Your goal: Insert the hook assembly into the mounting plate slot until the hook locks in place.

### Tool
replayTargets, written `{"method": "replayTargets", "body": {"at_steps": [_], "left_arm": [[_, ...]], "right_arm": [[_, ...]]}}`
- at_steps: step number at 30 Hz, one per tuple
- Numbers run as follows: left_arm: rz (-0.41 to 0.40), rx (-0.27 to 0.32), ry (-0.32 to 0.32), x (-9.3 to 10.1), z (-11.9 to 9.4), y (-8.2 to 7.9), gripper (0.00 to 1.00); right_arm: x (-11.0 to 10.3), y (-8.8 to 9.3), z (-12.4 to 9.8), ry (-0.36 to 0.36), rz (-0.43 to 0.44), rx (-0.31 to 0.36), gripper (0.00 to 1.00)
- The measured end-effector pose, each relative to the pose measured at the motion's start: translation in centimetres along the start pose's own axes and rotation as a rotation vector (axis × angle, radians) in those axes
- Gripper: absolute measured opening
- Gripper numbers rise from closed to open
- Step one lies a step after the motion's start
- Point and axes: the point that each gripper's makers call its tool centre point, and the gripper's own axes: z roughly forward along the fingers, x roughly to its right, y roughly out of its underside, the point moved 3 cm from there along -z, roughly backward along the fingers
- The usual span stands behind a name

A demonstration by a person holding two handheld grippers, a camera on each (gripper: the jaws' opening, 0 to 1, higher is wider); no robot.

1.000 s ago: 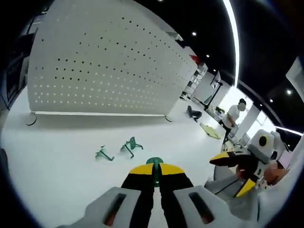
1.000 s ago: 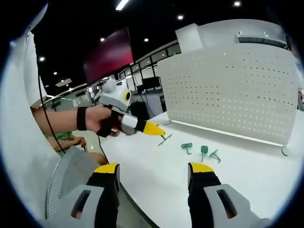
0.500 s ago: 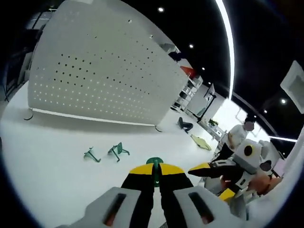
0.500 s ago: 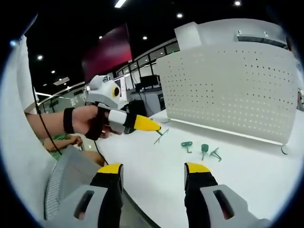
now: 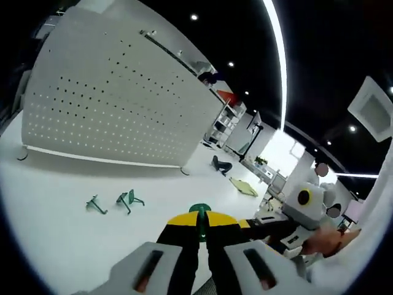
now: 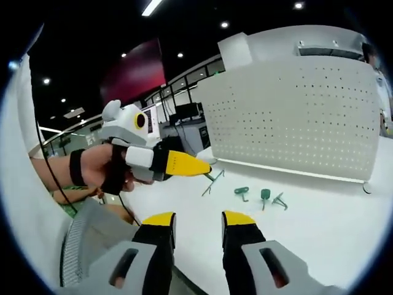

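Observation:
The white perforated mounting plate (image 5: pixel 116 110) stands upright at the back of the white table (image 5: pixel 67 239). My left gripper (image 5: pixel 199 222) is shut on a green hook assembly (image 5: pixel 199 211), whose top shows above the yellow tips. Two more green hooks (image 5: pixel 94 204) (image 5: pixel 128 198) lie on the table before the plate. In the right gripper view the mounting plate (image 6: pixel 295 117) is ahead, and three green hooks (image 6: pixel 241 192) (image 6: pixel 264 194) (image 6: pixel 280 200) lie below it. The left gripper (image 6: pixel 206 167) comes in from the left there, held by a hand, with its hook (image 6: pixel 210 182) hanging down. My right gripper (image 6: pixel 199 219) is open, with nothing between its jaws.
The right gripper (image 5: pixel 288 227) shows low at the right of the left gripper view. A person (image 5: pixel 319 172) stands far off in the room behind. The table's near edge (image 6: pixel 184 270) runs just beyond my right jaws. Bare tabletop (image 6: pixel 331 227) lies right of the hooks.
My right jaws have drawn much closer together, though a gap remains. The left gripper, still shut on its hook, has turned; in its view the plate and loose hooks have slid left.

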Motion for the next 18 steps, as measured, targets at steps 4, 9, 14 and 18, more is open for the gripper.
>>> {"method": "replayTargets", "body": {"at_steps": [4, 9, 14, 18], "left_arm": [[-0.001, -0.005, 0.022, 0.6, 0.3, 0.1, 0.03], [0.002, -0.013, 0.045, 1.1, 0.5, 0.4, 0.03], [0.004, -0.017, 0.039, 1.1, 0.5, 0.5, 0.03], [0.027, -0.041, 0.034, 1.1, 0.5, 0.7, 0.04]], "right_arm": [[0.6, -1.0, 0.2, 0.005, 0.034, 0.047, 0.18], [0.9, -1.5, 0.7, 0.010, 0.012, 0.058, 0.09], [1.3, -1.4, 0.6, 0.036, 0.048, 0.067, 0.04], [1.5, -1.5, 0.5, 0.064, 0.042, 0.072, 0.02]]}}
